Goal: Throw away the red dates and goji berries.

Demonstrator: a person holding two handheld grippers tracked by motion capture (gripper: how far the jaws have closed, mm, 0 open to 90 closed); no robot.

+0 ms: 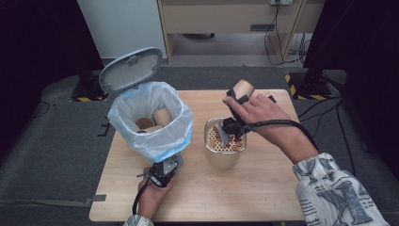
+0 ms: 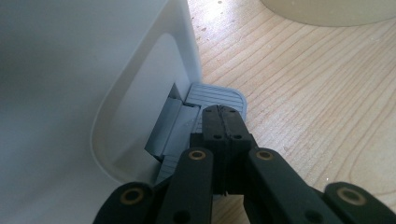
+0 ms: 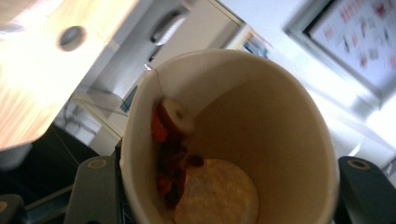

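Currently saw left gripper (image 2: 222,122) clenched with nothing between its jaws, tips pressing grey pedal (image 2: 219,99) of white bin (image 1: 149,123), lid (image 1: 130,68) up. Right gripper (image 1: 234,100) clamped paper cup (image 3: 229,140), tilted above strainer pot (image 1: 225,145); fruit bits stuck to cup wall.

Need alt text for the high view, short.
The right gripper holds a paper cup tipped above a beige container of food scraps on a wooden table. The left gripper presses the pedal of a lined bin, lid open, cups inside.
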